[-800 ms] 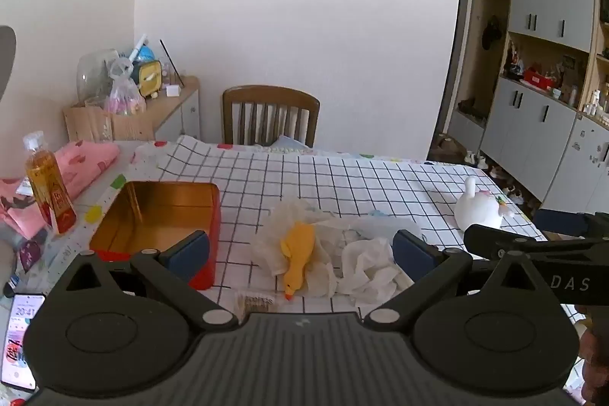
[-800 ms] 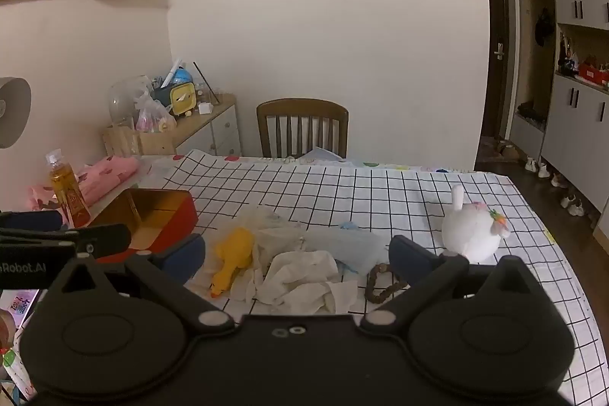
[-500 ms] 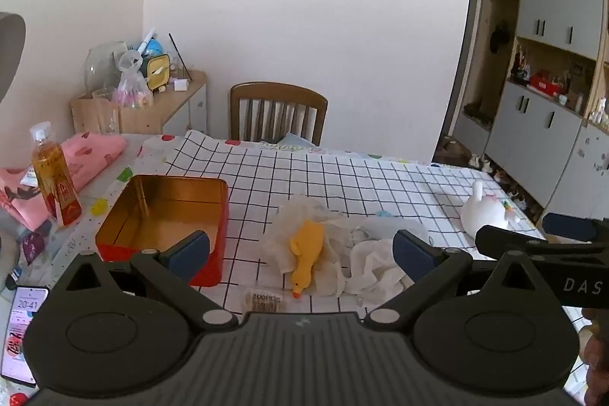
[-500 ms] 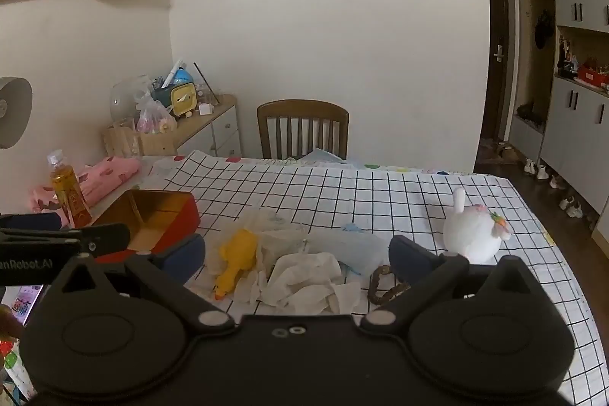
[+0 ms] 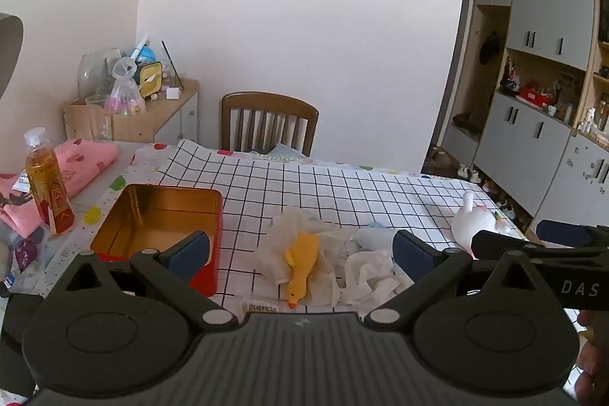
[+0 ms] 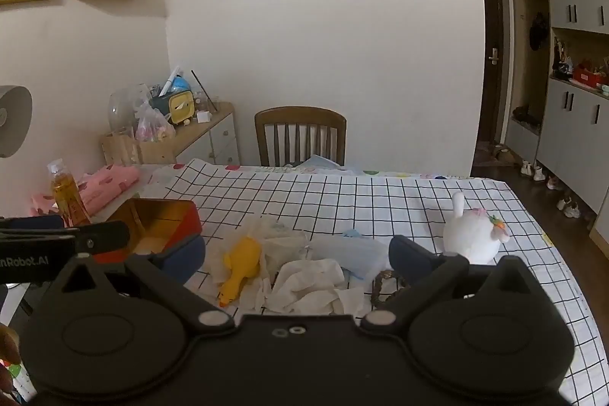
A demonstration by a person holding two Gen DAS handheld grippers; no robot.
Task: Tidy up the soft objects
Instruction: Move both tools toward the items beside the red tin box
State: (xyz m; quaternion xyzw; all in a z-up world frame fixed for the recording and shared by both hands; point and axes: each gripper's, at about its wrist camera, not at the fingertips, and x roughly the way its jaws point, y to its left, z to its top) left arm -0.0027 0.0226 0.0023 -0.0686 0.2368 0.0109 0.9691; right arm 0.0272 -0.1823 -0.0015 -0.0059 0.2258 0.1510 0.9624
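Amber plastic drink bottle [image 5: 47, 191] upright at far left. Red rectangular tin with gold inside [image 5: 160, 227] beside it, open, on black-grid white tablecloth [image 5: 342, 189]. Left gripper [image 5: 300, 248] jaws wide apart, nothing between. Yellow rubber duck toy [image 5: 302, 263] on crumpled white tissues [image 6: 308, 286], mid-table. Right gripper [image 6: 295, 253] jaws wide apart, empty. White plush bunny [image 6: 472, 236] at right, well apart.

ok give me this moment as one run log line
left hand-held gripper: open, empty | right hand-held gripper: open, empty | yellow duck toy: on tissues | red tin: empty
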